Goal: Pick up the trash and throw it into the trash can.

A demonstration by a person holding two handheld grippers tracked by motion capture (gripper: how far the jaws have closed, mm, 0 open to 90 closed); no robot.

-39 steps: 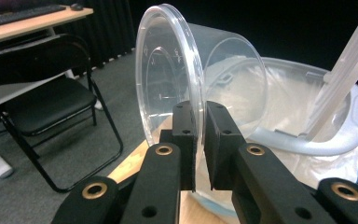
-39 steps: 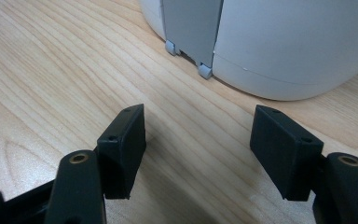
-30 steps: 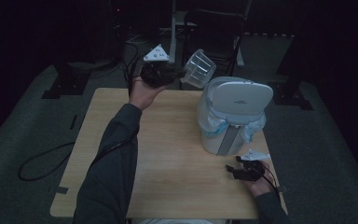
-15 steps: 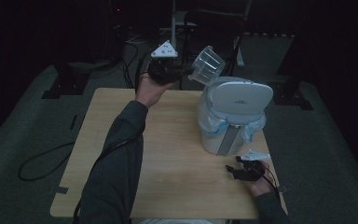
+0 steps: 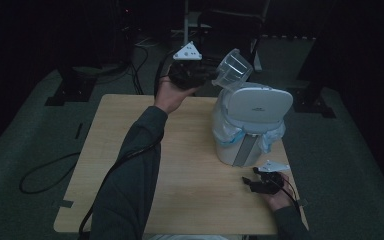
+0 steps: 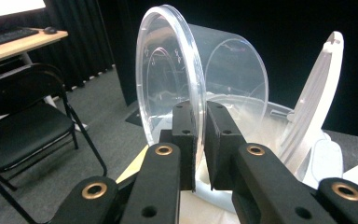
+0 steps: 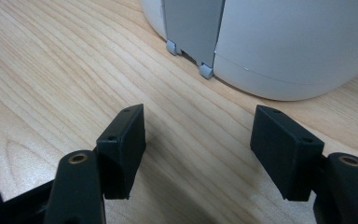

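A clear, thin-walled plastic cup with a round rim is pinched by its wall between the jaws of the left claw, tilted on its side above the white, rounded bin with its raised lid. The right claw is held wide apart, empty, low over the pale wood-grained counter, near the bin's smooth base.

High view: dim, surroundings near black, bench faintly lit. Gripper views: brighter and sharp; soft shadows under the jaws.
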